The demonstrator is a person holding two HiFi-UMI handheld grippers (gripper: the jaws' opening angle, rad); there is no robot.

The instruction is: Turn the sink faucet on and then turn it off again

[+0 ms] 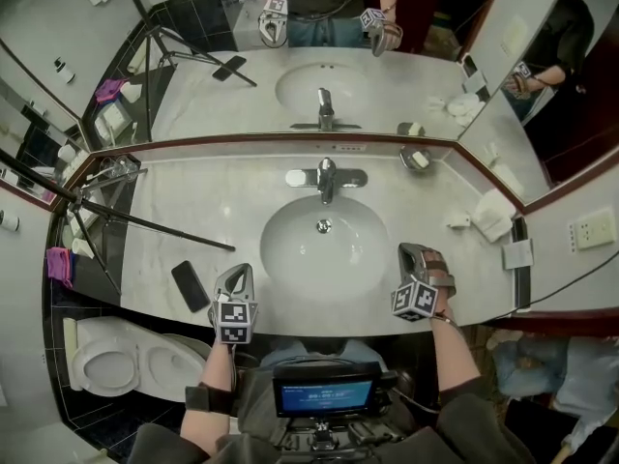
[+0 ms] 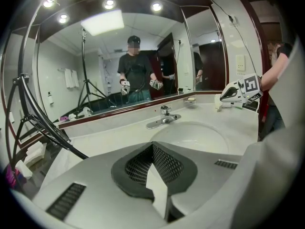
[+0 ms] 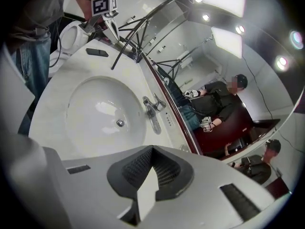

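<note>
The chrome faucet point(image 1: 326, 177) stands behind the white oval basin point(image 1: 324, 249) in a marble counter, its lever lying over the spout; no stream of water shows. My left gripper point(image 1: 236, 276) hovers over the counter's front edge left of the basin, shut with nothing between its fingers. My right gripper point(image 1: 413, 253) is right of the basin, also shut and empty, well short of the faucet. In the left gripper view the faucet point(image 2: 165, 119) lies ahead beyond the closed jaws point(image 2: 152, 148), with the right gripper point(image 2: 240, 92) at far right. The right gripper view shows the faucet point(image 3: 153, 109) sideways above its closed jaws point(image 3: 152, 150).
A black phone point(image 1: 191, 285) lies on the counter beside the left gripper. A tripod leg point(image 1: 145, 222) crosses the counter's left part. A soap dish point(image 1: 416, 159) and white folded items point(image 1: 493, 216) sit at the right. A mirror backs the counter; a toilet point(image 1: 106, 361) is at lower left.
</note>
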